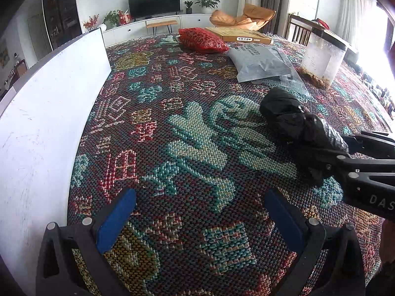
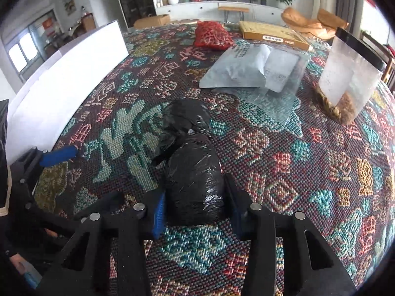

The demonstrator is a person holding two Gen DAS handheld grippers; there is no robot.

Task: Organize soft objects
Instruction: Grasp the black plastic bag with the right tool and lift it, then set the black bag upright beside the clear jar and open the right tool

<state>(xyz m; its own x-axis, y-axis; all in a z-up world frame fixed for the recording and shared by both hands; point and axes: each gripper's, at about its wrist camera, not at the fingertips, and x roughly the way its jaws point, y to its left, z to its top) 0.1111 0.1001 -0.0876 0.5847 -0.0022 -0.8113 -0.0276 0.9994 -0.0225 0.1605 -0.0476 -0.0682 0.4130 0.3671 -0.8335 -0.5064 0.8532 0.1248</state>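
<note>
Lit by daylight from windows to the right of the hand-held gripper, blown out to white there. Soft shadows only. Glare spots on the black plastic bundle. Sharp at centre; strongly curved and dark in the corners. Slight blur on far furniture.

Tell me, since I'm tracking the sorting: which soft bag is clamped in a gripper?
The black plastic bundle, between the right gripper pads. The red pouch and grey mailer lie untouched farther back.
</note>
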